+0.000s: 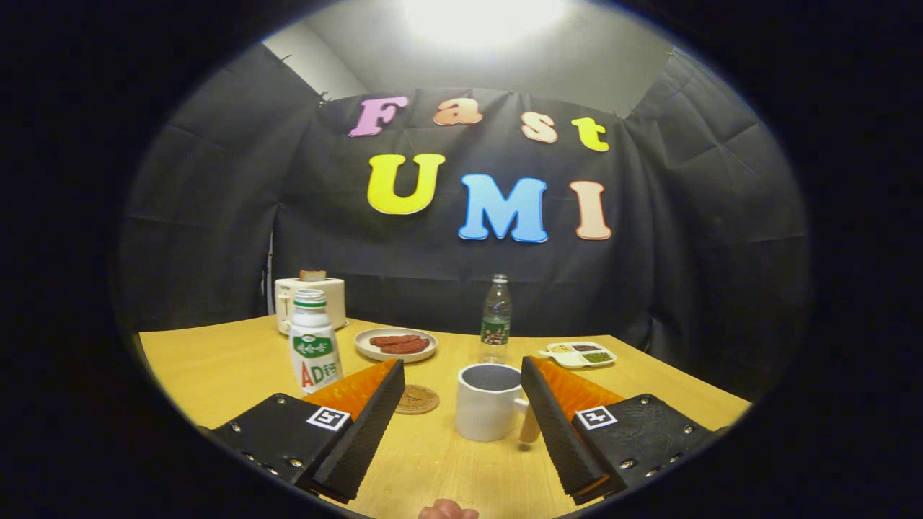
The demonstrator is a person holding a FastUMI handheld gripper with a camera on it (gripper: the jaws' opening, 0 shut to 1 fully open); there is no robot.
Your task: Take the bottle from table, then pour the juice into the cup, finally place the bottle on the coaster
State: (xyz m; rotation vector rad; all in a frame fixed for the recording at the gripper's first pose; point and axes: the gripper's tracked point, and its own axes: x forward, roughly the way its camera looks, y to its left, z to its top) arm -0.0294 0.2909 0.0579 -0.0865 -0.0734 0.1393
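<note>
Beyond the left of the spread fingers (395, 382) stands the bottle (314, 340).

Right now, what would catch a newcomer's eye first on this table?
Probably the mug, between the open tongs and closest. Next, the white bottle beyond the left finger, with the round coaster beside it. Farther back stand a clear bottle, a plate of food and a toaster.
</note>
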